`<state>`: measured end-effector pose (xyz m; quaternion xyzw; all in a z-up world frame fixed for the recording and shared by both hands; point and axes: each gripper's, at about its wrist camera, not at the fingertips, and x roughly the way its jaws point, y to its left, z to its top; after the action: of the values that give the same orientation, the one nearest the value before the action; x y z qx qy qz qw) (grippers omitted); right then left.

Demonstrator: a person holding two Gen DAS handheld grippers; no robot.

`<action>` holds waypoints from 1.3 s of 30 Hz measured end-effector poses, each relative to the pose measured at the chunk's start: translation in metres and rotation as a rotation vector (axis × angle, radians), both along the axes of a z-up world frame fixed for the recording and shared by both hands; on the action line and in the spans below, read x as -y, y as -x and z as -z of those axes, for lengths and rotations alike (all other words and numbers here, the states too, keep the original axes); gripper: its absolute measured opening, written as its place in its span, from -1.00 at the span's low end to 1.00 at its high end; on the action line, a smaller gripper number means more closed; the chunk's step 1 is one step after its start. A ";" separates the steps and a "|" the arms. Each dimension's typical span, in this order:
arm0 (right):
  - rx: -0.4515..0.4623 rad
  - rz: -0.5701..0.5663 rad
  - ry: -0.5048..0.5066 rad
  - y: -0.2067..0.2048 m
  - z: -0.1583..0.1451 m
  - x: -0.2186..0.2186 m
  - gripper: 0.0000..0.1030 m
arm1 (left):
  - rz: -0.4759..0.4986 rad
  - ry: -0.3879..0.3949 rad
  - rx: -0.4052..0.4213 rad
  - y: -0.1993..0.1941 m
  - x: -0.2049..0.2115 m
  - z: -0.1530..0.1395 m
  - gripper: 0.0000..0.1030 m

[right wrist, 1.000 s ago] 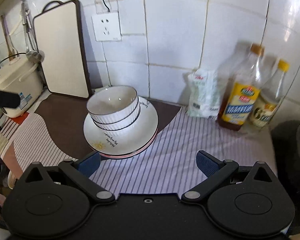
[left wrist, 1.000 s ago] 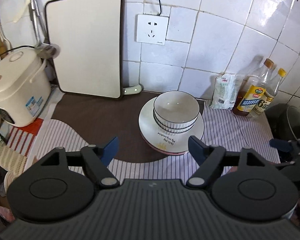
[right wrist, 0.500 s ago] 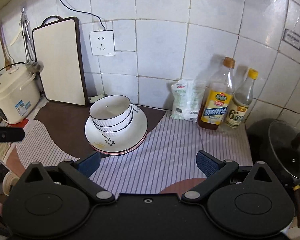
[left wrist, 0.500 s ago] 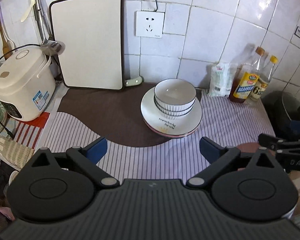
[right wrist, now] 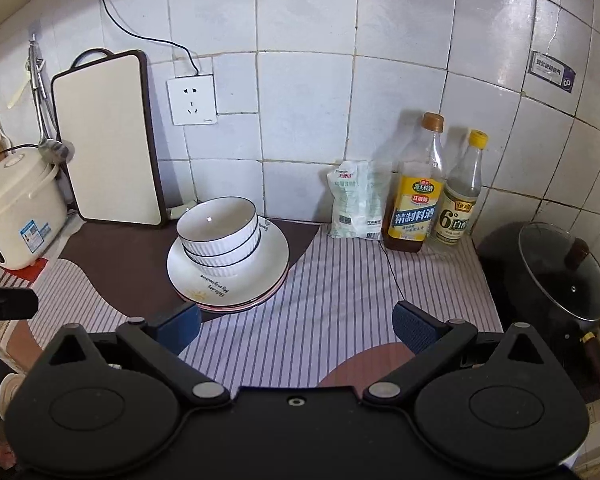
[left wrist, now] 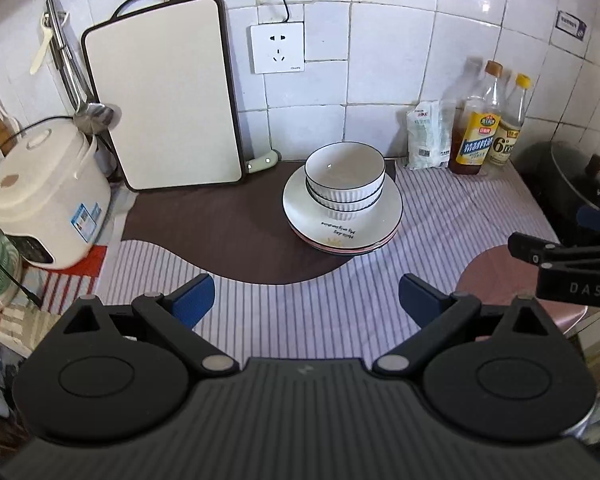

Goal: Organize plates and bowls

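Desk: a desk (left wrist: 340,312) covered by a purple-striped cloth with brown curved patches, set against a wall of white tiles.
Chopping board: a cream rectangular chopping board with a dark rim (left wrist: 162,92), propped upright against the wall at the far left.
Rice cooker: a cream rice cooker with a lid handle (left wrist: 44,196), at the left edge, just beside the board.
Pot: a black pot with a glass lid (right wrist: 556,276), at the far right.
Plates: a stack of round white plates with a pink one lowest (left wrist: 342,224), on the brown patch at the middle of the desk, toward the wall.
Bowls: white ribbed bowls with dark rims (left wrist: 345,178), nested on top of the plates.
Bottles: two clear bottles with yellow labels (right wrist: 416,192), right of the stack, beside a white packet (right wrist: 358,206).
Left hand-held gripper (left wrist: 306,300): blue-padded fingers spread wide and empty, having just opened further; near side of the stack, well apart from it.
Right hand-held gripper (right wrist: 296,326): fingers spread wide, nothing between them, near side of the stack and clear of it.
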<state>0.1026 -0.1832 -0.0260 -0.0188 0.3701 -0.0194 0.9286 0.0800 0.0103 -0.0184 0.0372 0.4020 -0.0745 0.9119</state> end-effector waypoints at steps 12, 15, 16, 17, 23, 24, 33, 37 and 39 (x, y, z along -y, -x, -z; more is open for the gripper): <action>0.095 -0.013 0.073 0.014 -0.002 -0.022 1.00 | -0.014 0.009 0.021 -0.001 -0.009 0.020 0.94; 0.103 -0.002 0.075 0.016 0.000 -0.024 1.00 | -0.006 0.010 0.035 0.000 -0.007 0.024 0.94; 0.103 0.002 0.071 0.017 0.001 -0.024 1.00 | -0.006 0.015 0.038 0.000 -0.007 0.024 0.94; 0.102 0.002 0.064 0.017 0.002 -0.024 1.00 | -0.008 0.019 0.041 0.000 -0.007 0.026 0.94; 0.086 0.017 0.029 0.018 0.009 -0.022 1.00 | -0.042 -0.009 0.065 0.002 -0.004 0.033 0.94; 0.084 0.018 0.027 0.018 0.010 -0.022 1.00 | -0.043 -0.014 0.070 0.002 -0.003 0.034 0.94; 0.069 0.028 0.018 0.016 0.016 -0.021 1.00 | -0.051 -0.010 0.076 0.002 -0.004 0.038 0.94; 0.064 0.027 0.022 0.014 0.017 -0.022 1.00 | -0.065 -0.001 0.075 0.000 -0.007 0.039 0.94; 0.061 0.025 0.021 0.012 0.018 -0.022 1.00 | -0.073 -0.004 0.065 -0.002 -0.008 0.041 0.94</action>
<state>0.0903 -0.1616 -0.0437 -0.0232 0.3415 -0.0355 0.9389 0.0824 0.0184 -0.0593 0.0269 0.3732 -0.0392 0.9265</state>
